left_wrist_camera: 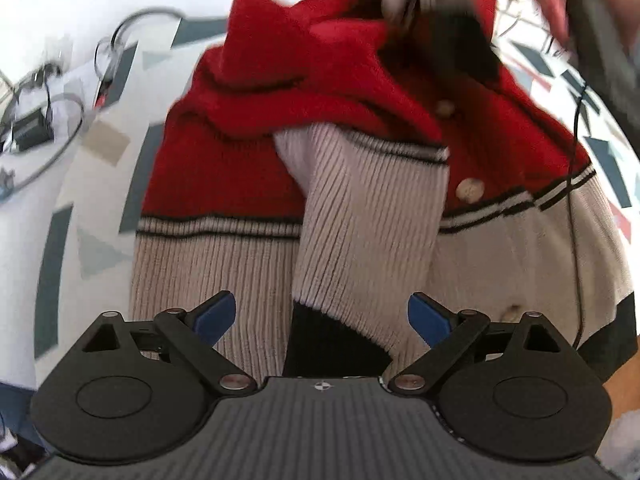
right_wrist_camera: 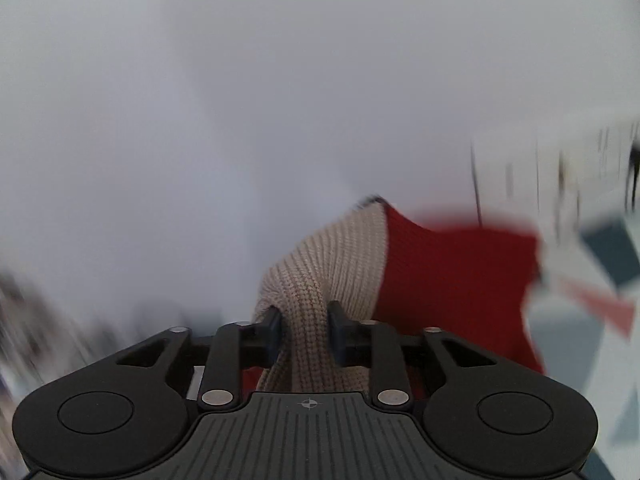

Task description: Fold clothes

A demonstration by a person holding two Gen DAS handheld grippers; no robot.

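Note:
A red and cream knit cardigan [left_wrist_camera: 248, 184] with black stripes and pale buttons lies on the patterned table. One cream sleeve [left_wrist_camera: 360, 232] with a black cuff lies folded across its front. My left gripper [left_wrist_camera: 320, 316] is open, its blue pads either side of the cuff, holding nothing. My right gripper [right_wrist_camera: 304, 328] is shut on a bunched cream part of the cardigan [right_wrist_camera: 320, 280] and holds it lifted; red knit hangs to the right. In the left wrist view the right gripper [left_wrist_camera: 436, 4] is blurred at the cardigan's far end.
The tabletop [left_wrist_camera: 100, 184] is white with teal, beige and red shapes. Cables and a small black device [left_wrist_camera: 32, 132] lie at the far left. A thin black cable [left_wrist_camera: 576, 200] runs over the cardigan's right side. The right wrist view is mostly a blurred white background.

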